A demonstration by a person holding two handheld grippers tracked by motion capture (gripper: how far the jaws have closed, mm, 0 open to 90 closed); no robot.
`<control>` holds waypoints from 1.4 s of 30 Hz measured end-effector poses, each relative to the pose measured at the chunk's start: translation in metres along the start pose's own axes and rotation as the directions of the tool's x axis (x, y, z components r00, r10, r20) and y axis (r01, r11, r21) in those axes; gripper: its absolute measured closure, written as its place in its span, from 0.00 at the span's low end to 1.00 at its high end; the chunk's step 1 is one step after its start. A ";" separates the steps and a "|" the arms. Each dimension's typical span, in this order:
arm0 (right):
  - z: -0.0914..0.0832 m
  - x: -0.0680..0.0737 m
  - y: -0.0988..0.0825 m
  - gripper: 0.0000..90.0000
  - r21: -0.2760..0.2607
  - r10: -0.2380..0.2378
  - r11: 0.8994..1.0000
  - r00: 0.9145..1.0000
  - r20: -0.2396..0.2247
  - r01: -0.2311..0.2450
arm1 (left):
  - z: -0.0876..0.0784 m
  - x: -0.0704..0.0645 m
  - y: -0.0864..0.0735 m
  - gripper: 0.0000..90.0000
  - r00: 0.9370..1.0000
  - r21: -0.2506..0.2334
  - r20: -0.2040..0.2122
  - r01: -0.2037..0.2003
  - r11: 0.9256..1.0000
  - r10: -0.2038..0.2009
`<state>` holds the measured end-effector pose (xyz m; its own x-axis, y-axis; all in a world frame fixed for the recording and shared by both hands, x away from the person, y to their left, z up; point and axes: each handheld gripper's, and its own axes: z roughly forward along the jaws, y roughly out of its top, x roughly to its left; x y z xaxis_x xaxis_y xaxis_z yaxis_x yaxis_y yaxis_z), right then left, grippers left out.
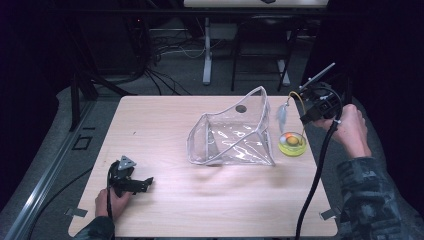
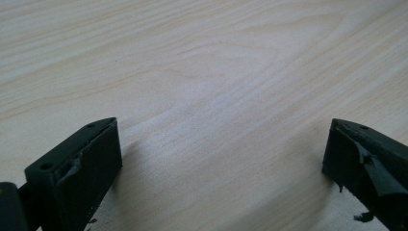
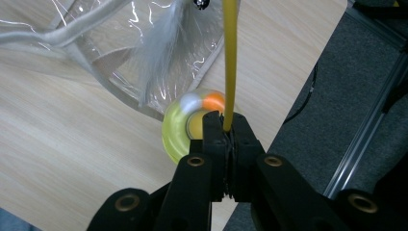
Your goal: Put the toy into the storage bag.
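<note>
A clear plastic pouch (image 1: pixel 232 135) with grey piping stands open in the middle of the wooden table (image 1: pixel 160 125). To its right lies a yellow ring-shaped toy (image 1: pixel 292 143) with an orange and white ball in it. From the ring rises a thin yellow rod (image 3: pixel 230 57) that carries a pale feather (image 3: pixel 156 53). My right gripper (image 3: pixel 226 126) is shut on that rod just above the ring (image 3: pixel 175 132), and it hangs over the table's right side (image 1: pixel 304 118). My left gripper (image 1: pixel 145 182) rests near the front left, jaws wide apart (image 2: pixel 223 144) over bare wood.
The ring lies close to the table's right edge, with grey floor (image 3: pixel 337 96) beyond it. Behind the table are a stand's legs (image 1: pixel 207 65) and loose cables (image 1: pixel 160 75). A metal rail (image 1: pixel 45 175) runs along the floor on the left.
</note>
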<state>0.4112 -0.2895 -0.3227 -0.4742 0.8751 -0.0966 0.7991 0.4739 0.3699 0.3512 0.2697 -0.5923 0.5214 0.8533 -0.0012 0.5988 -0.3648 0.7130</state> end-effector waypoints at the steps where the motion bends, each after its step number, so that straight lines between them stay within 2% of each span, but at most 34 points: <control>1: -0.001 -0.001 0.001 0.98 0.002 -0.003 1.000 1.000 0.002 0.003 | 0.000 0.000 0.000 0.00 1.000 -0.001 -0.001 -0.002 1.000 0.002; 8: -0.009 -0.002 0.009 0.98 -0.010 -0.007 1.000 1.000 0.004 0.007 | 0.000 0.000 0.000 0.00 1.000 -0.001 -0.001 -0.001 1.000 0.001; 17: -0.021 -0.006 0.014 0.98 -0.035 0.021 0.999 1.000 0.016 -0.021 | 0.000 0.000 0.000 0.00 1.000 0.003 0.003 -0.002 1.000 0.002; 29: -0.046 -0.004 0.023 0.98 -0.066 0.003 0.998 0.999 0.035 -0.001 | 0.000 0.000 0.000 0.00 1.000 0.004 0.003 -0.002 1.000 0.002; 33: -0.055 -0.004 0.025 0.98 -0.097 0.010 0.995 0.999 0.035 -0.007 | 0.000 0.000 0.000 0.00 1.000 0.003 0.003 -0.002 1.000 0.002; 42: -0.066 -0.002 0.028 0.98 -0.106 0.002 0.994 0.999 0.052 0.004 | 0.000 0.000 0.000 0.00 1.000 0.003 0.003 -0.002 1.000 0.002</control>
<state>0.4103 -0.2841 -0.2509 -0.4527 0.8800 -0.1439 0.7537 0.4639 0.4656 0.3511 0.2699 -0.5919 0.5243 0.8515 -0.0020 0.6000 -0.3677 0.7105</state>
